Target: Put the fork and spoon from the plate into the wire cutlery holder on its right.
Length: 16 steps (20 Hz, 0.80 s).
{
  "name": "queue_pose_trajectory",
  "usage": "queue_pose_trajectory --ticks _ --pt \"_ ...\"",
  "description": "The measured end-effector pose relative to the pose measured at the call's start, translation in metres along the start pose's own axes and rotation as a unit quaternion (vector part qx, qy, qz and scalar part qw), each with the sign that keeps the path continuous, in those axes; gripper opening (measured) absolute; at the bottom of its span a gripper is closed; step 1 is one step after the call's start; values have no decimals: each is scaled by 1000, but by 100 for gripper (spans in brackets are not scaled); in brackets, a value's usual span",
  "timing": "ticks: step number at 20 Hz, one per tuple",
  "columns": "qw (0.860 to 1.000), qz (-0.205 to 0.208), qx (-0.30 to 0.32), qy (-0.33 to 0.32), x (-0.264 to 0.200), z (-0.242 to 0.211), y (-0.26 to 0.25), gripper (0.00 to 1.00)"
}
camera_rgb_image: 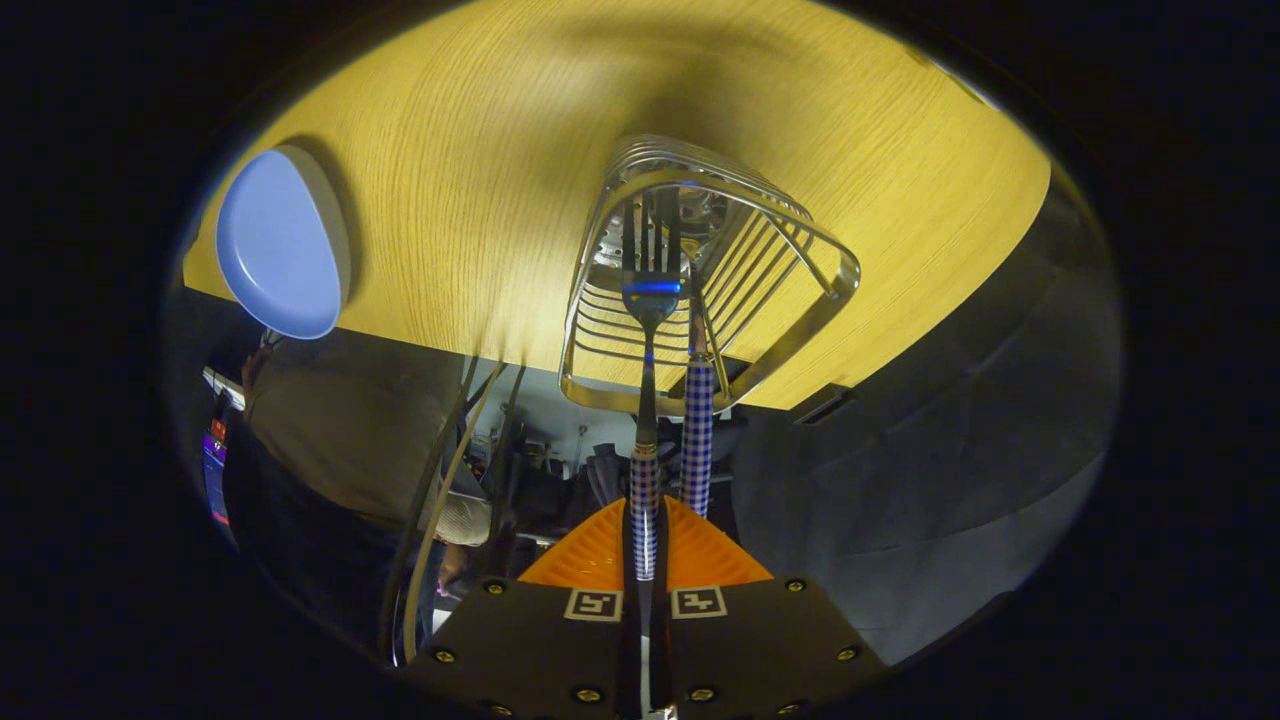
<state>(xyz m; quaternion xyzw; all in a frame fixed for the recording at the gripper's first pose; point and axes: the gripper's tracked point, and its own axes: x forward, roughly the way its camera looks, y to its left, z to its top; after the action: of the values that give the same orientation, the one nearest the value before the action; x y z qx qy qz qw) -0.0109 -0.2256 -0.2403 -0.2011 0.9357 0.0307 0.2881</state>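
Note:
My gripper (645, 530) points down over the wooden table (480, 150) and is shut on the checked handle of the fork (648, 300). The fork hangs straight ahead of the fingers, its tines reaching into the open top of the wire cutlery holder (838, 272). A second checked handle, the spoon (697, 425), stands in the holder just right of the fork; its bowl is hidden among the wires. The blue plate (280, 245) lies on the table to the left of the holder, with nothing showing on it.
The table's edge runs just below the holder and the plate. Beyond that edge a person in dark clothes (330, 440) stands at the left, with cables (440, 480) hanging beside. Grey floor (950, 430) spreads to the right.

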Motion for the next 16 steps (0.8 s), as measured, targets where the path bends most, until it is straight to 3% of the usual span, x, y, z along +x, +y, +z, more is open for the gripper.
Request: queue_pose_trajectory --ticks 6,9,10,12,16 --pt "1000 -22 4 -3 -19 12 -10 11" --pt "999 -30 1 -18 -16 2 -17 27" --pt "999 -34 3 -24 -22 -3 -20 37" --pt "998 -45 2 -46 -28 -15 -22 41" --pt "981 -81 6 -174 -43 -28 -17 68"
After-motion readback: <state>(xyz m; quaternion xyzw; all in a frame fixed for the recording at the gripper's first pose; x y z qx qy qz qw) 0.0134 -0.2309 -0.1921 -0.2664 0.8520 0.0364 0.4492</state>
